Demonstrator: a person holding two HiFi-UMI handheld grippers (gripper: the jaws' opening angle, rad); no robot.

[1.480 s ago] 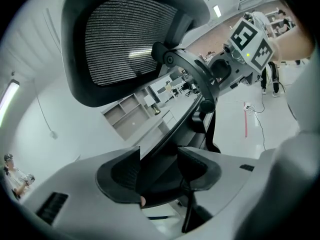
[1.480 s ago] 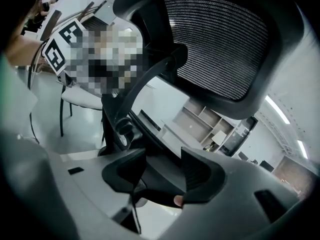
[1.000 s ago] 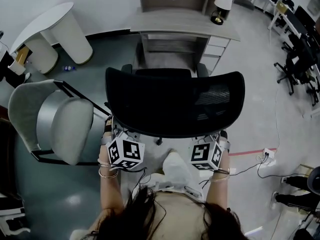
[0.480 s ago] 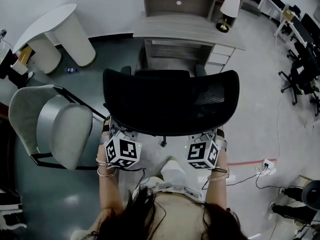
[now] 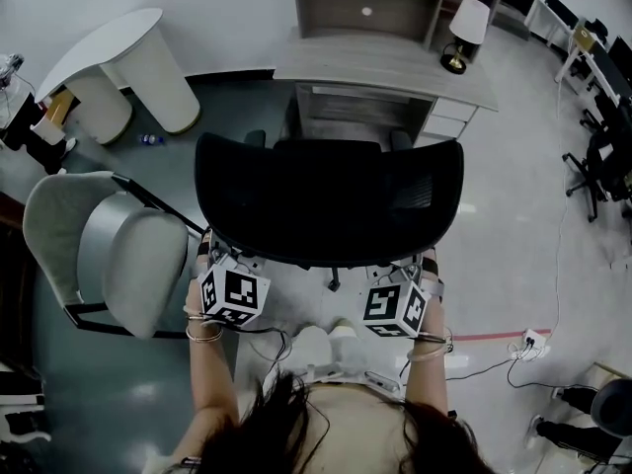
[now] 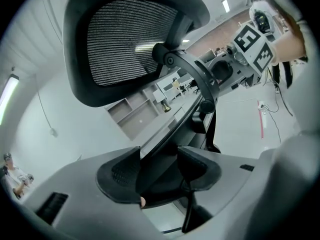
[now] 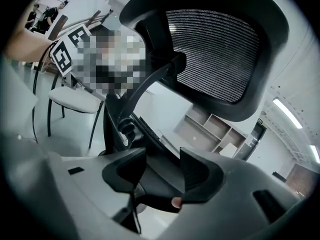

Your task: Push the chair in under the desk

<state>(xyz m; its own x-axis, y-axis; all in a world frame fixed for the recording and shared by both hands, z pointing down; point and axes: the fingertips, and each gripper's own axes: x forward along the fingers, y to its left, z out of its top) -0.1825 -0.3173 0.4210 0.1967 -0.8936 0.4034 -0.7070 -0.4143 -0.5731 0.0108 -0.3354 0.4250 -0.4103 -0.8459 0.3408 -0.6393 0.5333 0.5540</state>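
A black mesh-backed office chair stands in front of the grey desk, its armrests close to the desk's front edge. My left gripper holds the backrest's lower left edge, and my right gripper holds the lower right edge. In the left gripper view the jaws close on the chair back's dark rim. The right gripper's jaws clamp the same rim from the other side. The mesh headrest rises above both.
A grey shell side chair stands close on the left. A white curved table is at the far left and a lamp sits on the desk. A power strip with cables lies on the floor to the right, with office chairs beyond.
The chair has rolled forward toward the desk with both grippers still clamped on its back. The desk now lies nearer the chair's front.
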